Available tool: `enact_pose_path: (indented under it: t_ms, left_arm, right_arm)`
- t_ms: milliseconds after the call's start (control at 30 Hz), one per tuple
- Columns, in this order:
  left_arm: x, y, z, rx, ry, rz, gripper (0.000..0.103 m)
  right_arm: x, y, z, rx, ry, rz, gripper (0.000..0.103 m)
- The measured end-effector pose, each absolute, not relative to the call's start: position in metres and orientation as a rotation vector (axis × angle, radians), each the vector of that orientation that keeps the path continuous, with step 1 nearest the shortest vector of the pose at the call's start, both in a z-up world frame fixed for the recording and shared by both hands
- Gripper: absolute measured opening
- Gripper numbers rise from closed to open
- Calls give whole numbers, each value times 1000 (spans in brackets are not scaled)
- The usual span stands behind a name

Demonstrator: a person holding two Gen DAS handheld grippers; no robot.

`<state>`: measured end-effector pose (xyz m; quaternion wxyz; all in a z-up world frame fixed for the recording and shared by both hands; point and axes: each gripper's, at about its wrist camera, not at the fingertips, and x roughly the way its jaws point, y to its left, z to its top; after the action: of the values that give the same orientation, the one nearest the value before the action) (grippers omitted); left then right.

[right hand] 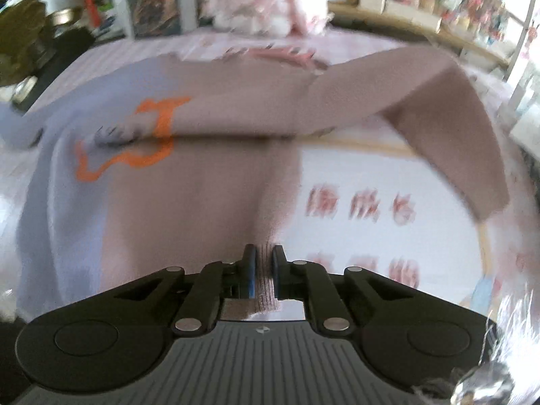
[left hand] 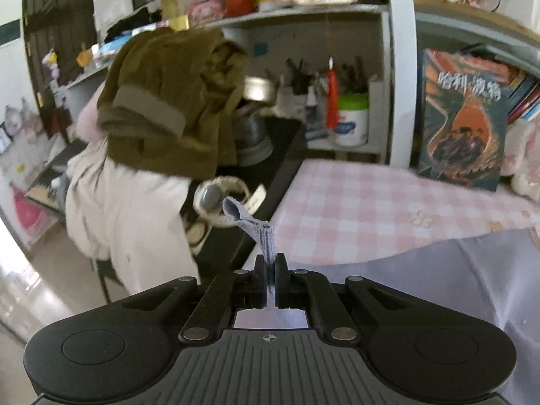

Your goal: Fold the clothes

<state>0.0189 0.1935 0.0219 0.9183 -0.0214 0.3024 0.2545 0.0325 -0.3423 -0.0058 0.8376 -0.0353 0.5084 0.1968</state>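
Both tools clamped on cloth. Left tool [left hand: 269, 263]: jaws pinched on a thin ribbed edge of the lilac sweater [left hand: 438, 287], a small tab of fabric sticking up out of the grip. Right tool [right hand: 262, 270]: jaws closed on a ribbed band of the same sweater [right hand: 209, 182], probably the hem, though blur makes that uncertain.

Where it lies: sweater spread across the table [left hand: 354, 195], which has a pink checked cover. In the right view the body fills the middle, orange print [right hand: 135, 148] left of centre. One sleeve [right hand: 422, 101] is bent over at the far right, its end hanging back toward the near side. A ribbed cuff [right hand: 114, 131] rests on the print, so the other sleeve may already be laid across the chest; cannot confirm.

Progress, as a judgement: early to middle. Sleeves look at least partly brought in, and the gripped edge appears raised off the table, consistent with starting to carry it toward the far end. No finished rectangle yet; body is not doubled over, and the right sleeve is untidy. Left to do: lay the held edge over, square up, smooth.

Surroundings: book [left hand: 462, 118] upright at far right of the left view, brown garment [left hand: 168, 101] heaped at the left, plush toy [right hand: 266, 0] beyond the sweater.
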Motion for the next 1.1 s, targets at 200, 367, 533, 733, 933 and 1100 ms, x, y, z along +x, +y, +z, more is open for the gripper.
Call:
enact_pose_path:
  t_ms: [200,367,533,733,933,1100]
  left_arm:
    - [15,201,30,-85,568,492,5]
    - [23,185,21,-67,586,435,5]
    - [41,153,11,-112,595,334,5]
    - [65,118,12,-109,561,230,5]
    - [57,178,44,-243,438,378,5]
    - [38,202,52,-153,455,429,10]
  right_arm:
    - [-12,-333,-7,105,1219,518,9]
    - [2,-340,2,60,1074,369,8]
    - [53,-369,19,-12,836,99,8]
    - [61,-394,29,-100,747,-122,8]
    - [7,-394,10,62,998,149,8]
    - [-13,-358,2,101,1079,379,8]
